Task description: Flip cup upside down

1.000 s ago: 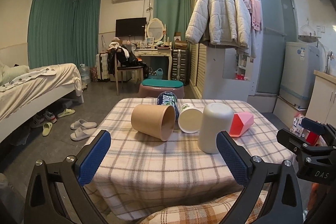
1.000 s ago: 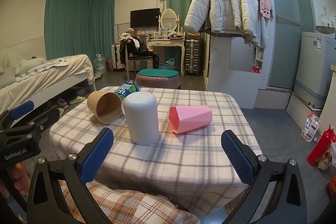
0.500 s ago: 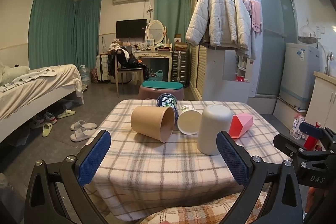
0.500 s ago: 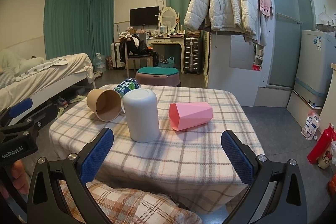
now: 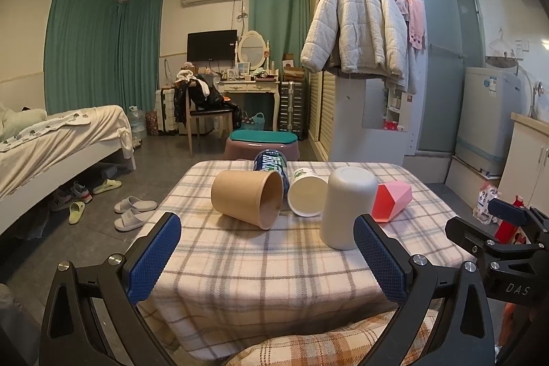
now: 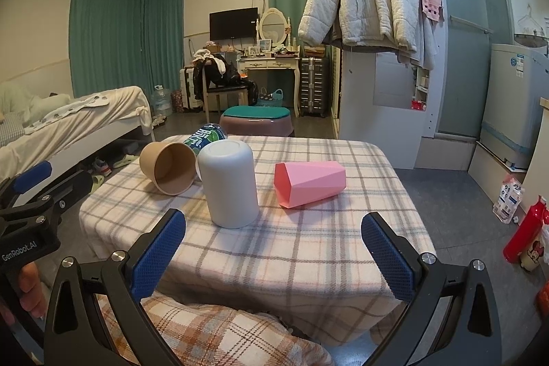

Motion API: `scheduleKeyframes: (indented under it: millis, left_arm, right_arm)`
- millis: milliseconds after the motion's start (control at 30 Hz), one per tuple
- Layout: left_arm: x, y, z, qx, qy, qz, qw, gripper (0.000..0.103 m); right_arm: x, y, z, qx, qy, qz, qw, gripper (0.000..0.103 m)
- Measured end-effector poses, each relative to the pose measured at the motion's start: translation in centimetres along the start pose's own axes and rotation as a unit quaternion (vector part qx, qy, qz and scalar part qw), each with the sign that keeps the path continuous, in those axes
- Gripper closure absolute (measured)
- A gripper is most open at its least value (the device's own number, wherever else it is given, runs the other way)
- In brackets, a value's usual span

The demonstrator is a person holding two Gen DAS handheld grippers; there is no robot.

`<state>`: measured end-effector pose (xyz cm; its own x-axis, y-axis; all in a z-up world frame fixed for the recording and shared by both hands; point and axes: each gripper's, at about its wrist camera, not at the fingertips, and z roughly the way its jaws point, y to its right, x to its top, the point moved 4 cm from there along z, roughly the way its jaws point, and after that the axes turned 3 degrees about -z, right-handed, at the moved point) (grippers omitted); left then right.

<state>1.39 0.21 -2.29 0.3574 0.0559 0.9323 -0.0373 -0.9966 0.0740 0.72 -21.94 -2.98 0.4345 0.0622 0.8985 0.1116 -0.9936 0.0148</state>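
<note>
- White cup (image 6: 229, 182) stands mouth-down on the checked worktop (image 6: 308, 249), near its middle.
- Brown paper cup (image 5: 247, 197) lies on its side to the left of it, mouth toward me.
- Pink cup (image 6: 310, 182) lies on its side to the right.
- My left tongs (image 5: 267, 258) hang wide open, holding nothing.
- My right tongs (image 6: 272, 254) also gape open and empty, short of the worktop edge.
</note>
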Motion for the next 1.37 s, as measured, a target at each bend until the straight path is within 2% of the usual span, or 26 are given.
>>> scheduleKeyframes:
  millis: [1367]
  left_arm:
    - [-0.25, -0.29, 0.17, -0.001, -0.003, 0.001, 1.0, 0.0]
  right_arm:
    - [-0.71, -0.65, 0.62, 0.003, -0.01, -0.002, 1.0, 0.0]
